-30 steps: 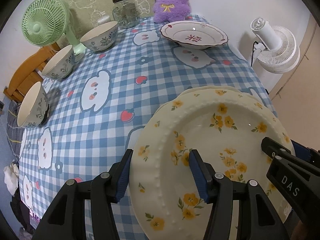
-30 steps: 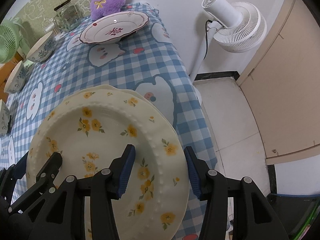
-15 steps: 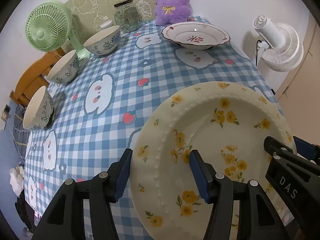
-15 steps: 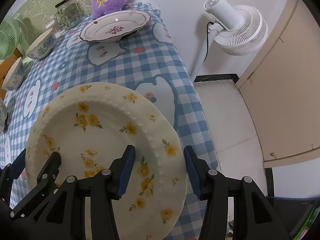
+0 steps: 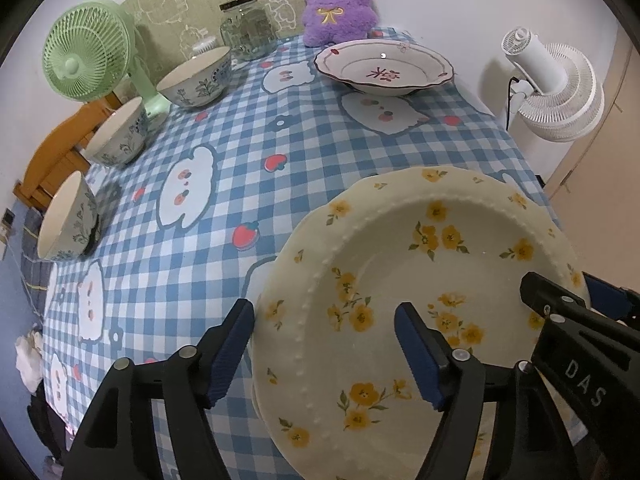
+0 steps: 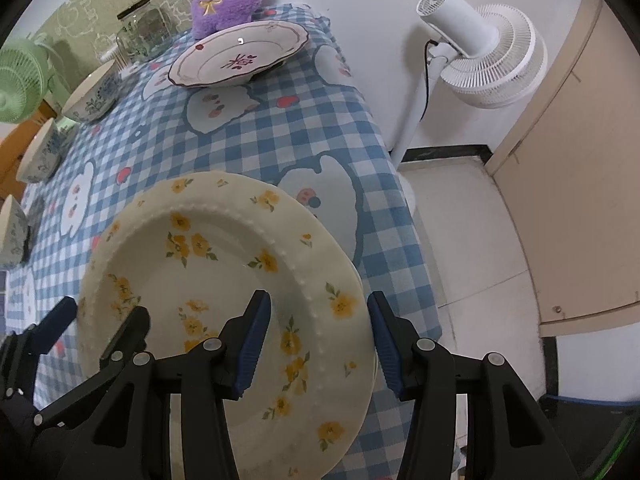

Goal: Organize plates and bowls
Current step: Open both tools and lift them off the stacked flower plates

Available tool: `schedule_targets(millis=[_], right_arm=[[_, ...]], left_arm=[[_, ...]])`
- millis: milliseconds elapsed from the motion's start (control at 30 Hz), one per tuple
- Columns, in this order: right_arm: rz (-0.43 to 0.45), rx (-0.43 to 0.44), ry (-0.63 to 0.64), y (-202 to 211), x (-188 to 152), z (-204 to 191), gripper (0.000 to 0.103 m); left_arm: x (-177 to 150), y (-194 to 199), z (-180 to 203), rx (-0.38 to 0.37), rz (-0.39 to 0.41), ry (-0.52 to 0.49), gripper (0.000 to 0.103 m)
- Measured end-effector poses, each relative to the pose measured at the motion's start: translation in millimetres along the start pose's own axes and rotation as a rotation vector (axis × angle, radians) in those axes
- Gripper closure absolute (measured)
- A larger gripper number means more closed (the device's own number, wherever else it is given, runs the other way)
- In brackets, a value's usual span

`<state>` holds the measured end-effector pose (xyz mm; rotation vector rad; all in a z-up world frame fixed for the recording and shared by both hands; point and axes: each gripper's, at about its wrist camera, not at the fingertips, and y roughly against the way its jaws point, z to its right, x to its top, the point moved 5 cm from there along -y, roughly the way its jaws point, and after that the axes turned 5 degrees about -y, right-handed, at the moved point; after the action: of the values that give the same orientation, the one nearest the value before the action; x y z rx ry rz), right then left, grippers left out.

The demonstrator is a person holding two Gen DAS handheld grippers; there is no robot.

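A cream plate with yellow flowers [image 5: 400, 264] lies at the table's near right corner, on a second cream plate of which only a sliver of rim [image 5: 255, 396] shows. My left gripper [image 5: 324, 352] straddles its left rim. Its jaws are opening and the outer pad stands just off the edge. My right gripper [image 6: 316, 340] is shut on the plate's right rim [image 6: 352, 304], one pad on the inside and one on the outer edge. A white plate with red marks [image 5: 384, 68] sits far back. Three blue-patterned bowls [image 5: 196, 76] [image 5: 116, 132] [image 5: 68, 220] line the left side.
A purple plush [image 5: 340, 0], a glass jar [image 5: 248, 32] and a green fan [image 5: 88, 52] stand along the far edge. A white floor fan [image 6: 480, 52] is beyond the table's right edge [image 6: 400, 184], with floor below. Checked cloth covers the middle.
The flowered plate has sunk onto the plate beneath, which no longer shows behind it. The left jaws have spread off the rim. The right jaws are unchanged.
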<state>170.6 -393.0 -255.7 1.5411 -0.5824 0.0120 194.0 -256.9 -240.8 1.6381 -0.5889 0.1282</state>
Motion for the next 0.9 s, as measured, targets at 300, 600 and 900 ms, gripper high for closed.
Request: schedule_targets(millis=[300, 600, 900], right_arm=[[0.094, 0.040, 0.055, 40, 10, -10, 0.026], [0.191, 0.069, 0.062, 91, 15, -29, 0.017], [0.299, 0.077, 0.053, 144, 20, -51, 0.013]], left_arm=[[4, 24, -5, -0.080, 0.004, 0.031, 0.013], [21, 73, -21, -0.097, 0.113, 0.037, 0.006], [32, 116, -46, -0.122, 0.207, 0.050, 0.006]])
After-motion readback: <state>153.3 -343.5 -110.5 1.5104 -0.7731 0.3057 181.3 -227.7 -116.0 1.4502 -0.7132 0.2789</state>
